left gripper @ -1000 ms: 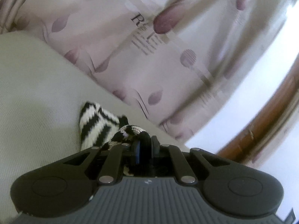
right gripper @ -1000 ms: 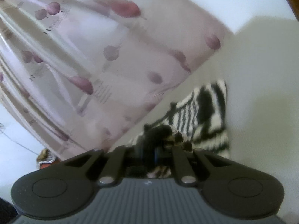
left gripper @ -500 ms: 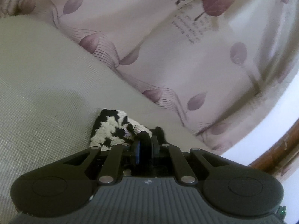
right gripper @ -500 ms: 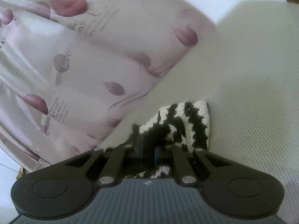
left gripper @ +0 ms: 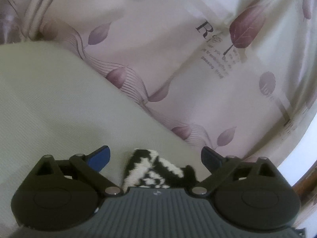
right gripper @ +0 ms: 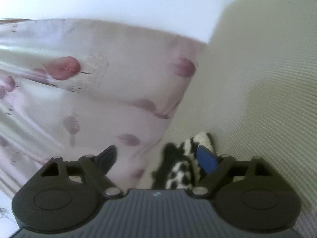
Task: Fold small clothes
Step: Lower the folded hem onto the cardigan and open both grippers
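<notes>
A small black-and-white patterned knit garment [left gripper: 156, 170] lies bunched on the pale green textured surface [left gripper: 59, 109]. My left gripper [left gripper: 155, 156] is open, its blue-padded fingers spread to either side of the garment and clear of it. In the right wrist view the same garment [right gripper: 184, 164] lies close under my right gripper [right gripper: 160, 156], which is also open; its right blue pad [right gripper: 206, 160] overlaps the cloth in the picture. The near part of the garment is hidden behind both gripper bodies.
A pink-white curtain with purple leaf print [left gripper: 188, 59] hangs along the surface's far edge, also in the right wrist view [right gripper: 89, 99]. A brown wooden frame [left gripper: 305, 180] shows at the right. A white wall [right gripper: 118, 0] rises behind.
Both grippers were shut on the garment and have opened. The garment now lies bunched on the surface between the spread fingers. Both cameras have swung.
</notes>
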A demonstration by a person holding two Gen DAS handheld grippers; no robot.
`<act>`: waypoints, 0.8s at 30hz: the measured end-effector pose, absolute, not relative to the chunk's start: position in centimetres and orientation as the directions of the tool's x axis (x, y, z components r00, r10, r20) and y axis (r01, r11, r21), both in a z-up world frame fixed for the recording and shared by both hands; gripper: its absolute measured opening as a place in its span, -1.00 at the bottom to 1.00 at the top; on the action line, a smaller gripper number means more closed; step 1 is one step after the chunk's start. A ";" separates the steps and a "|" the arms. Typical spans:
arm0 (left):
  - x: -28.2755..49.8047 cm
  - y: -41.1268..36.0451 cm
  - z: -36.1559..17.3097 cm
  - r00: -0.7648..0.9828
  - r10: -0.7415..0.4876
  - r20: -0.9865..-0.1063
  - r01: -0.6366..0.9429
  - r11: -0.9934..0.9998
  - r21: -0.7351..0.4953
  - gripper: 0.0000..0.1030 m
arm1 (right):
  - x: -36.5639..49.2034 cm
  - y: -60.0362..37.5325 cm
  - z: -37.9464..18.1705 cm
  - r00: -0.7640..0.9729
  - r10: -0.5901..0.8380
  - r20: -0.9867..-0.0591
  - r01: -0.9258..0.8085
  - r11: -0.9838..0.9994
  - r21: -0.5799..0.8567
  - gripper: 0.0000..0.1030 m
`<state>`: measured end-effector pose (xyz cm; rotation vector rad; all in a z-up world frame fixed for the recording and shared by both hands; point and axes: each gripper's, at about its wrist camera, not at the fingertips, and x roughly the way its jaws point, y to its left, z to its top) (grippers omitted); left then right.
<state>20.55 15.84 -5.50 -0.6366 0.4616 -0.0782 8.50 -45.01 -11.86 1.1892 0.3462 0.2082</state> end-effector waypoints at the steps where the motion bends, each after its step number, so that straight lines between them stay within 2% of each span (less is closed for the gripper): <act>1: 20.4 16.0 -5.5 0.890 -0.202 -0.408 -0.073 0.822 -0.565 0.85 | 8.1 -44.7 -11.5 0.924 0.350 -0.155 0.007 0.390 0.921 0.70; 4: 20.0 16.1 -6.1 0.865 -0.202 -0.460 -0.062 0.866 -0.497 0.71 | 7.4 -41.8 -9.0 0.893 0.346 -0.289 -0.014 0.662 0.749 0.69; 6: 19.8 16.1 -6.7 0.837 -0.215 -0.503 -0.053 0.884 -0.465 0.47 | 7.1 -39.0 -8.0 0.873 0.322 -0.366 -0.040 0.795 0.605 0.64; 9: 19.4 15.4 -7.7 0.788 -0.245 -0.564 -0.014 0.910 -0.414 0.13 | 6.2 -35.7 -7.6 0.861 0.278 -0.426 -0.085 0.905 0.417 0.64; 11: 18.9 15.2 -8.2 0.775 -0.272 -0.571 0.014 0.910 -0.415 -0.02 | 5.7 -34.2 -7.8 0.855 0.254 -0.452 -0.105 0.939 0.329 0.64; 12: 18.6 15.1 -8.4 0.772 -0.281 -0.571 0.018 0.907 -0.421 -0.30 | 5.5 -33.8 -7.7 0.855 0.252 -0.454 -0.112 0.944 0.312 0.65; 14: 17.9 15.0 -8.5 0.776 -0.269 -0.570 0.008 0.908 -0.419 -0.69 | 5.3 -33.8 -7.8 0.855 0.246 -0.457 -0.109 0.946 0.305 0.65; 17: 16.0 15.2 -8.5 0.796 -0.211 -0.567 -0.048 0.913 -0.406 -0.70 | 5.1 -34.5 -8.0 0.844 0.260 -0.469 -0.094 0.933 0.347 0.65; 21: 13.6 16.4 -9.3 0.797 -0.212 -0.566 -0.111 0.870 -0.481 -0.70 | 4.9 -35.0 -8.2 0.842 0.278 -0.462 -0.087 0.916 0.392 0.65; 24: 13.6 16.4 -9.7 0.803 -0.234 -0.548 -0.085 0.865 -0.494 -0.66 | 5.1 -35.1 -8.4 0.835 0.292 -0.467 -0.089 0.908 0.409 0.65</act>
